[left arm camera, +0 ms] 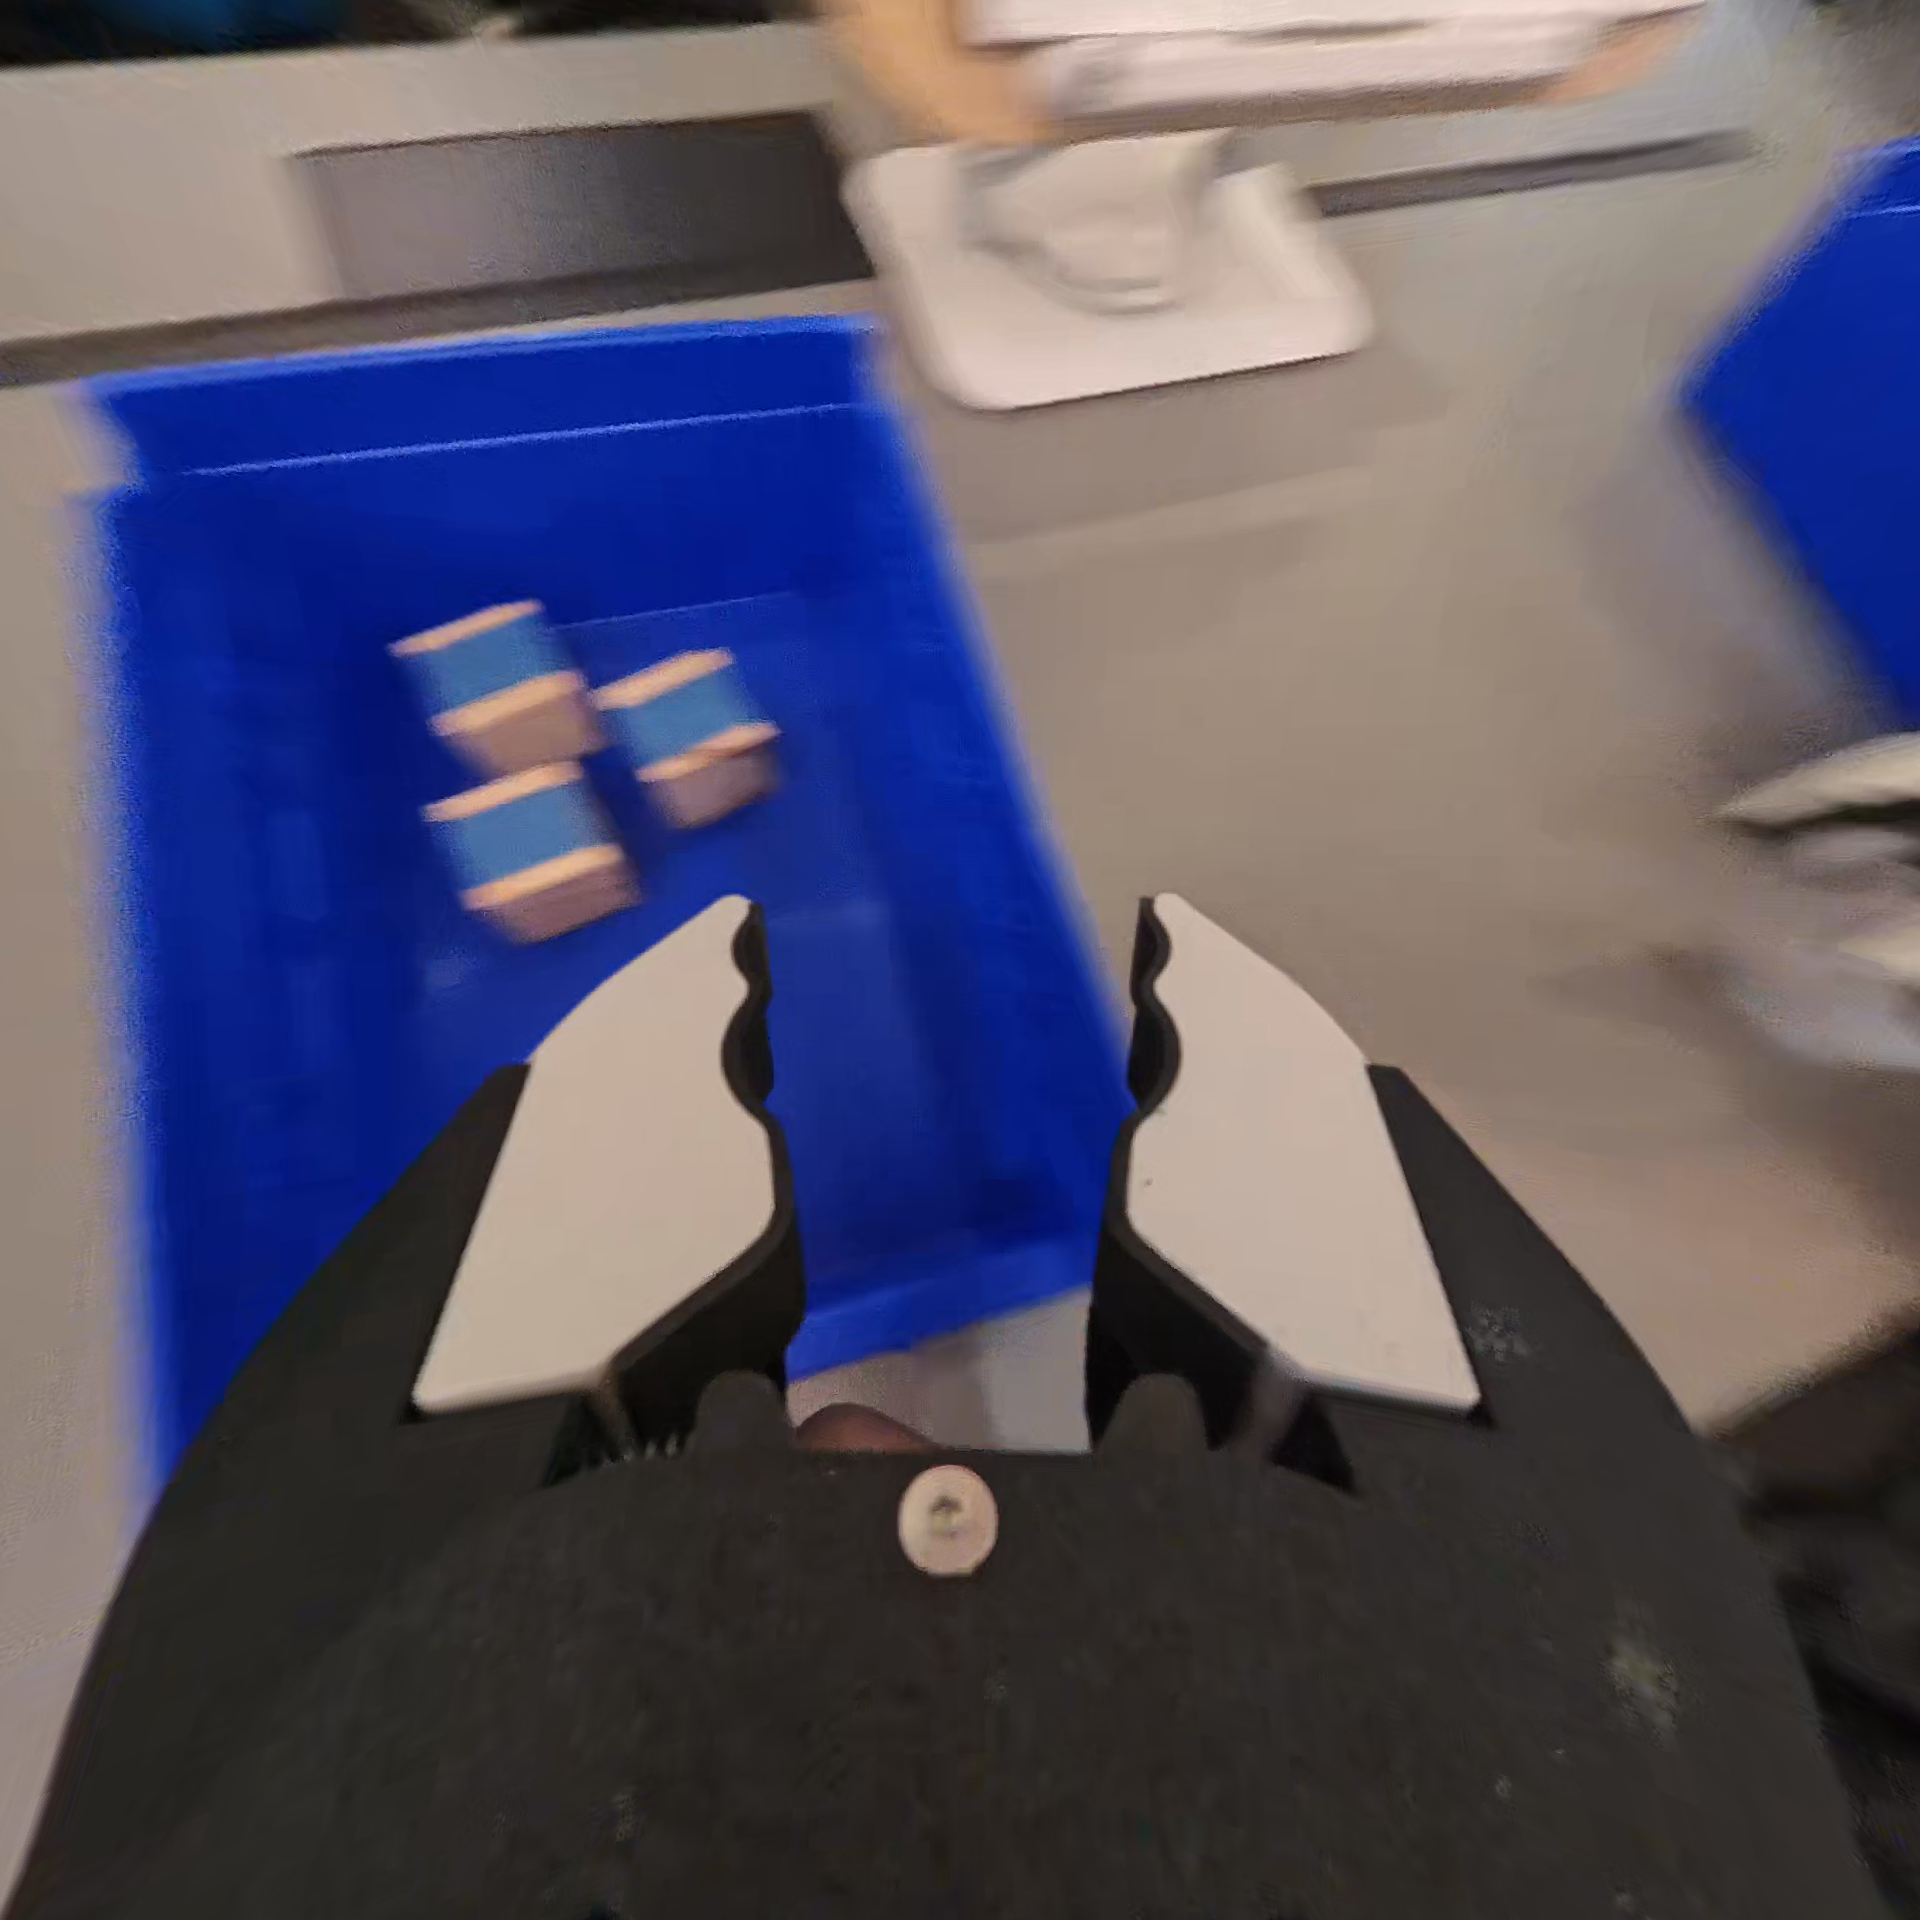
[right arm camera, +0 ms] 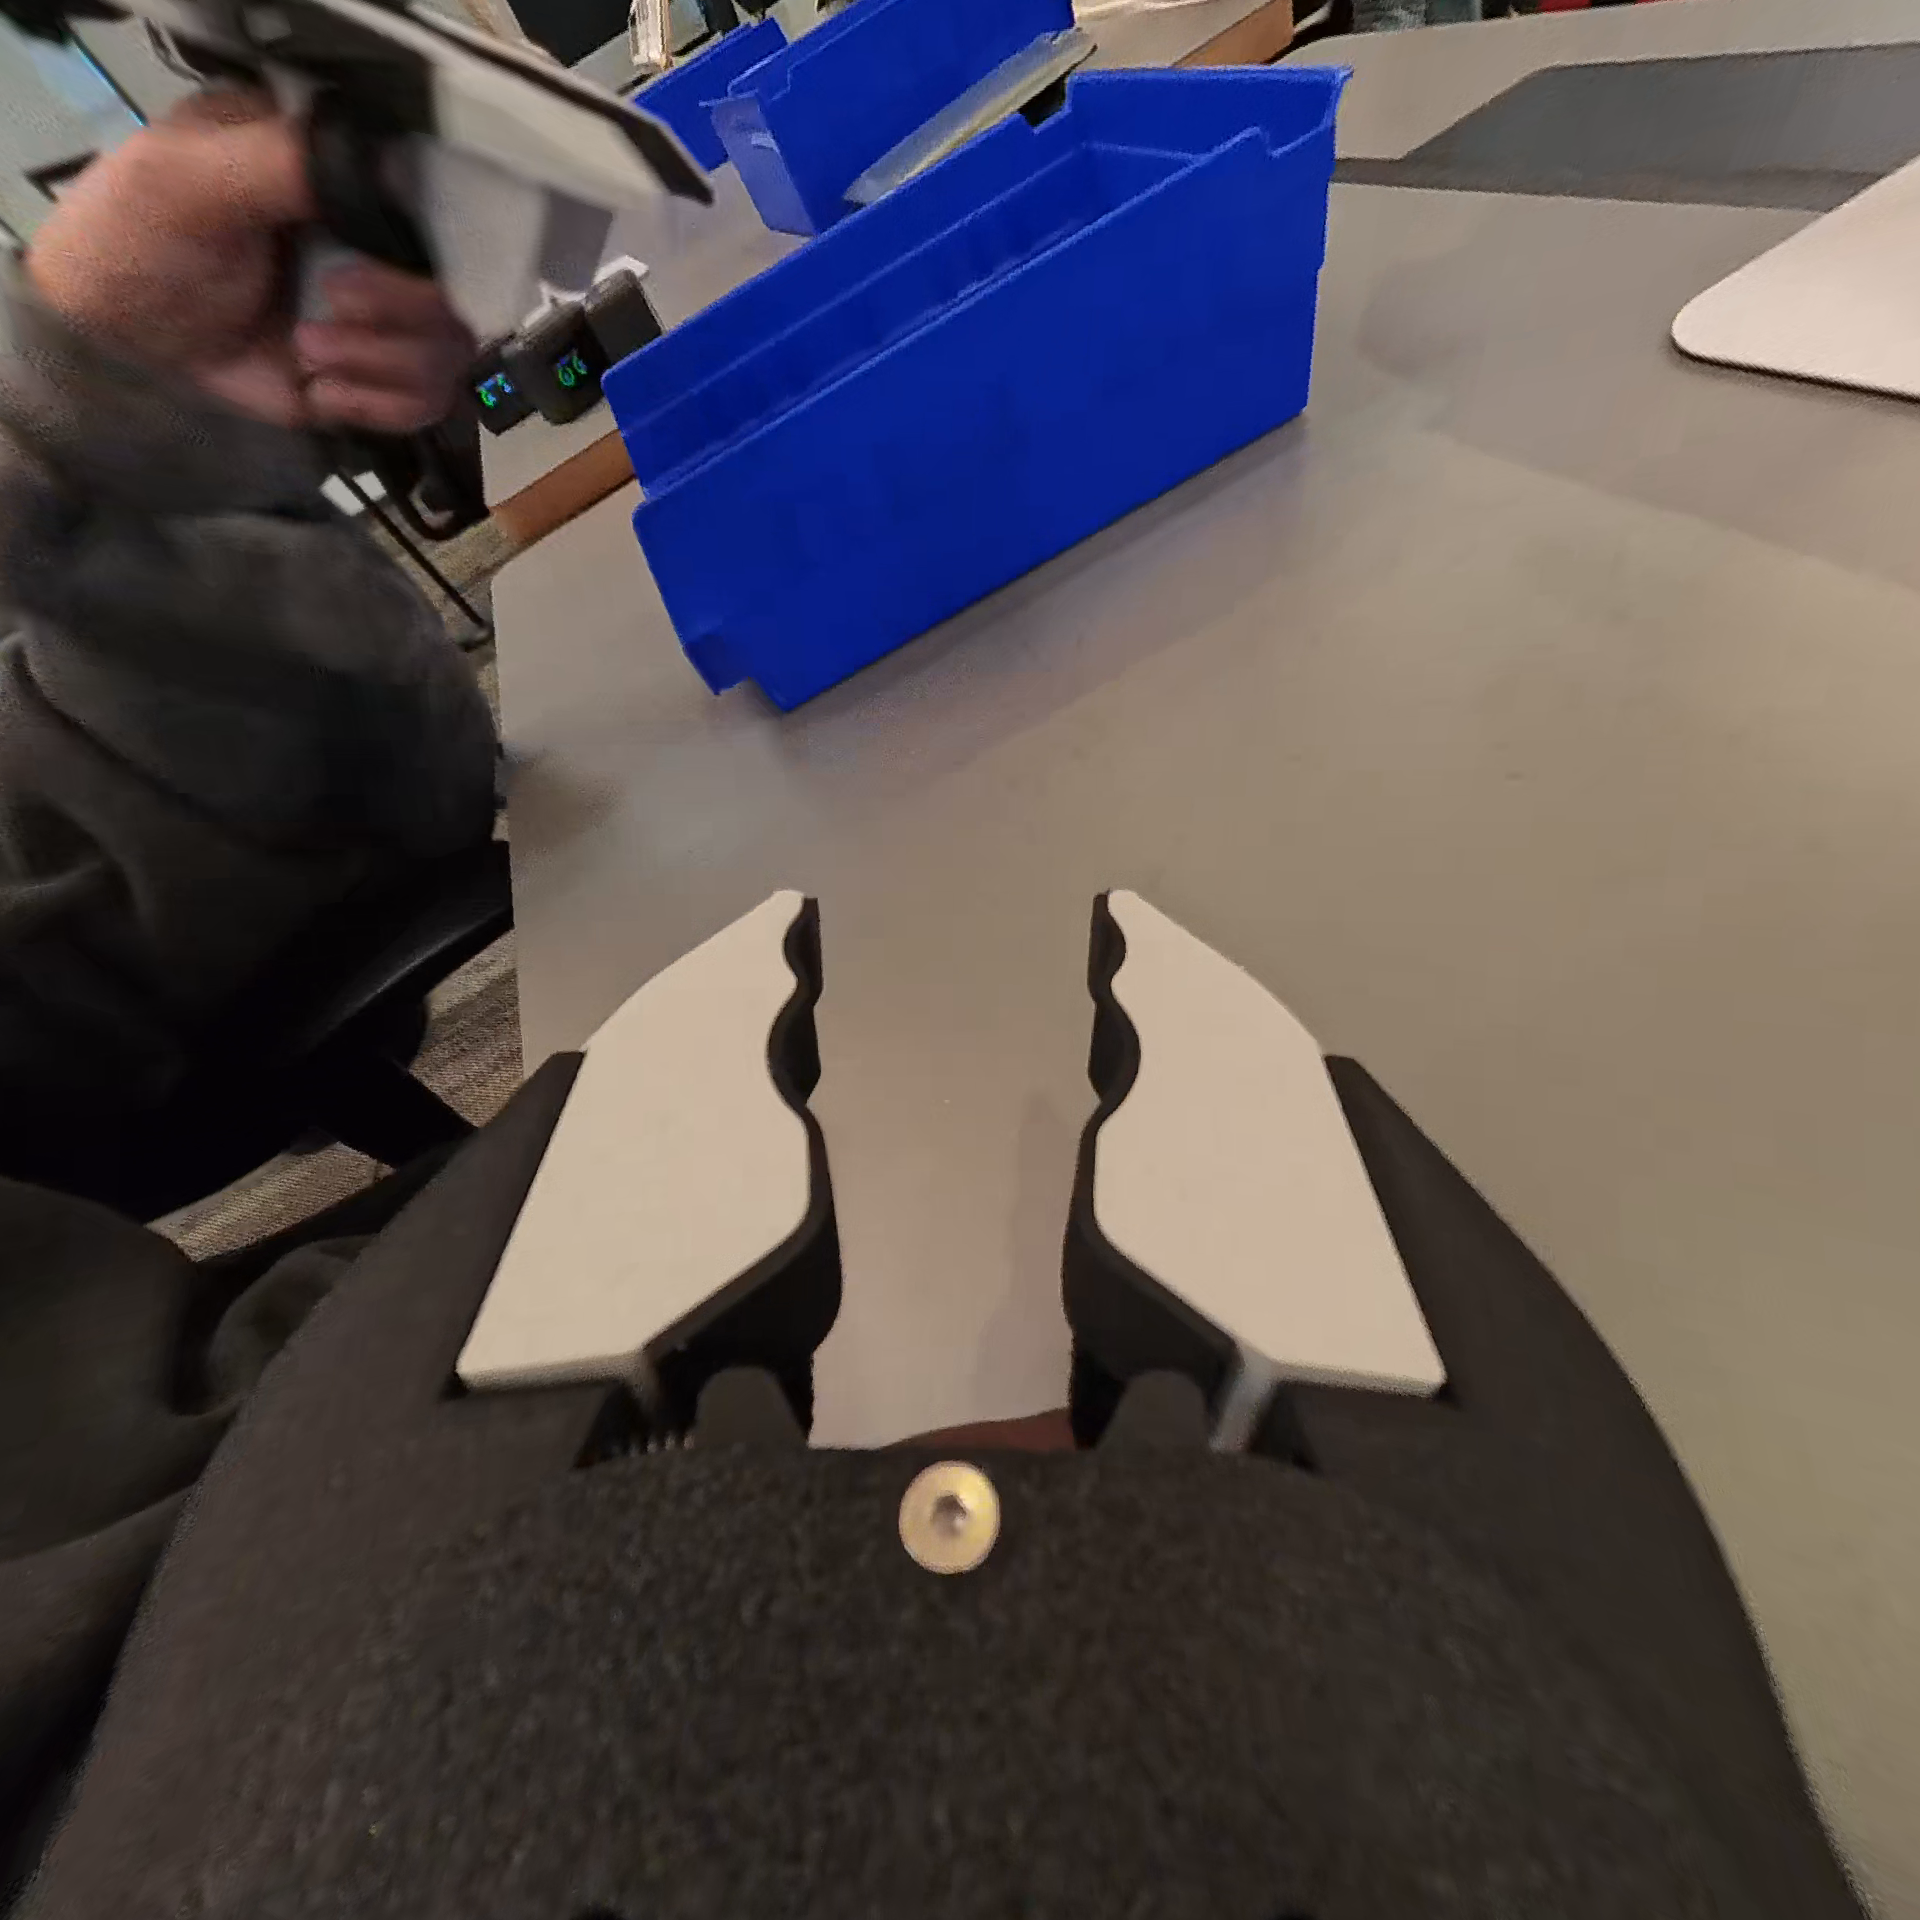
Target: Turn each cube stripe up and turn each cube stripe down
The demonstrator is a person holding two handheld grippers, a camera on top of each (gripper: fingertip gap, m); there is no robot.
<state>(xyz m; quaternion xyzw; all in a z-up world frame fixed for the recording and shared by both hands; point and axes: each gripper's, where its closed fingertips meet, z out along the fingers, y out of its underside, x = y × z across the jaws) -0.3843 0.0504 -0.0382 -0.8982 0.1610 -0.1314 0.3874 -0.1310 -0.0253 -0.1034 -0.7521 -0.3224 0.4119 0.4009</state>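
Left tool (left arm camera: 948, 914) over blurred cubes (left arm camera: 520, 769)

Plenty of open room inside the blue bin (left arm camera: 914, 831) in the left wrist view: the three cubes (left arm camera: 582, 758) huddle at about 10 o'clock, touching or nearly so (too blurry to tell), leaving bare floor from 12 round to 3 o'clock up to the right wall. Bin walls fence every side. In the right wrist view the grey table (right arm camera: 1455, 779) is bare straight ahead; a second blue bin (right arm camera: 966, 488) blocks 12 o'clock farther off, and a white base (right arm camera: 1829, 312) sits at 2 o'clock.
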